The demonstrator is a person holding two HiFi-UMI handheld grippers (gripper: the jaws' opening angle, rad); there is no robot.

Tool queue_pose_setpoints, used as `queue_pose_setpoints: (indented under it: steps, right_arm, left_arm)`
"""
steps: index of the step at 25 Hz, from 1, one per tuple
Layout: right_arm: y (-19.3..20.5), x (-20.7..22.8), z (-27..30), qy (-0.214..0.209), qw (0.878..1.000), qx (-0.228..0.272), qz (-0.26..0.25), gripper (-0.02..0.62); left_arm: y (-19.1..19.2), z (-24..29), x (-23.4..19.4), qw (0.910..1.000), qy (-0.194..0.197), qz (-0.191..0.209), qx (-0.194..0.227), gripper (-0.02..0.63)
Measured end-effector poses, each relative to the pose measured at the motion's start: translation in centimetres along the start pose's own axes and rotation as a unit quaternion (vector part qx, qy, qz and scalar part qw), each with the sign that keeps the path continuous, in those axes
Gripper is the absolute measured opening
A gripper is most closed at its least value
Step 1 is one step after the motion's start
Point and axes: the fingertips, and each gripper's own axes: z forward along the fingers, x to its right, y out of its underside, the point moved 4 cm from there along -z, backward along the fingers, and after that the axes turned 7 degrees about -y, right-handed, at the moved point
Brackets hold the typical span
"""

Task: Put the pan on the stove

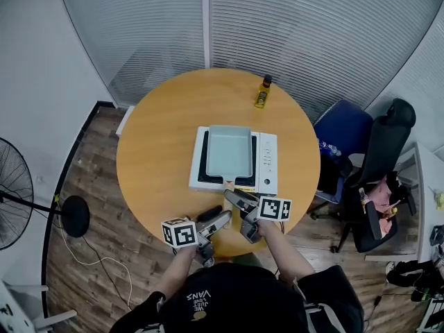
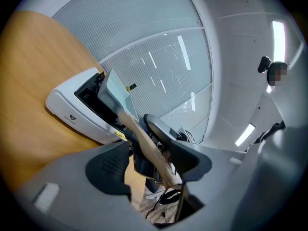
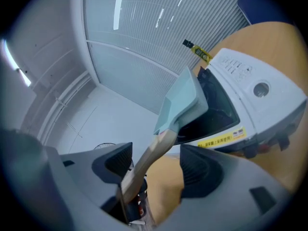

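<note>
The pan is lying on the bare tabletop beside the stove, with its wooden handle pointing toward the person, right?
Not quite. The pan sits on top of the stove, not beside it, as the head view shows. The rest holds: its wooden handle does point that way.

The pan (image 1: 229, 150) sits on the stove (image 1: 267, 159), which lies mid-worktop (image 1: 156, 151), just ahead of both pairs of jaws. The pan's handle (image 3: 161, 141) runs back between the jaws of the right gripper (image 1: 232, 197) (nearer one jaw than the other). The left gripper (image 1: 220, 218) lies beside it, slightly further back. A bottle (image 1: 262, 92) stands beyond the stove, well ahead of the jaws.
</note>
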Motion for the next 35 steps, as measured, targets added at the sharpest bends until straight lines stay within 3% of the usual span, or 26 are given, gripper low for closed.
queue_pose_setpoints:
  steps: [9,14,19,22,28,35]
  right_arm:
    - [-0.7,-3.4,-2.0,0.037,0.993,0.011,-0.116,0.278]
    - [-0.1,-5.5,-3.2,0.077,0.979,0.036,-0.184,0.276]
    - [1.3,-8.4,-3.7,0.1,0.965,0.063,-0.233,0.27]
    - [2.4,-10.0,-4.3,0.11,0.957,0.081,-0.255,0.183]
    - [4.8,-12.2,-3.9,0.087,0.952,0.073,-0.283,0.065]
    - [6.4,-13.0,-3.9,0.057,0.954,0.03,-0.293,0.028]
  left_arm:
    - [-0.9,-1.9,0.7,0.9992,0.001,0.035,0.018,0.253]
    - [-1.3,-4.0,1.3,0.9972,0.003,0.064,0.038,0.248]
    - [-1.7,-6.5,2.5,0.9932,0.014,0.1,0.057,0.159]
    - [-1.7,-7.7,3.3,0.9898,0.022,0.126,0.062,0.091]
    - [-0.6,-9.2,4.0,0.9827,0.008,0.174,0.063,0.014]
    - [1.2,-9.9,4.9,0.9805,-0.02,0.184,0.065,0.009]
